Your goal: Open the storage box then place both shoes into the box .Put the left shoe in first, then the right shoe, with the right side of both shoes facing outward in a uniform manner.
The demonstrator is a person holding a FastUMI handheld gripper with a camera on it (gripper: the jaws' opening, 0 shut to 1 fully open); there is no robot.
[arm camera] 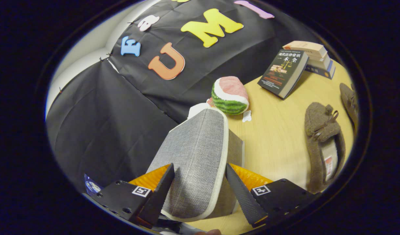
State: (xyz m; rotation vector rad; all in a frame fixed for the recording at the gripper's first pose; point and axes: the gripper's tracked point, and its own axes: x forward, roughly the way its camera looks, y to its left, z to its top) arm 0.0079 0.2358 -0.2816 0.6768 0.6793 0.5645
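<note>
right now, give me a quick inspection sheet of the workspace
surface: light wood table.
job's things: grey fabric storage box, its lid raised; two brown shoes lie on the table outside it.
clutter: watermelon slice toy beyond the box; dark book leaning on a stack of books.
tool: fingers either side of the lid; contact unclear.
cables: nothing seen.
surroundings: black cloth wall.

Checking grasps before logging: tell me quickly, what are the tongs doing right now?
Tongs: fingers either side of the grey storage box lid; whether both press on it cannot be told.
</note>
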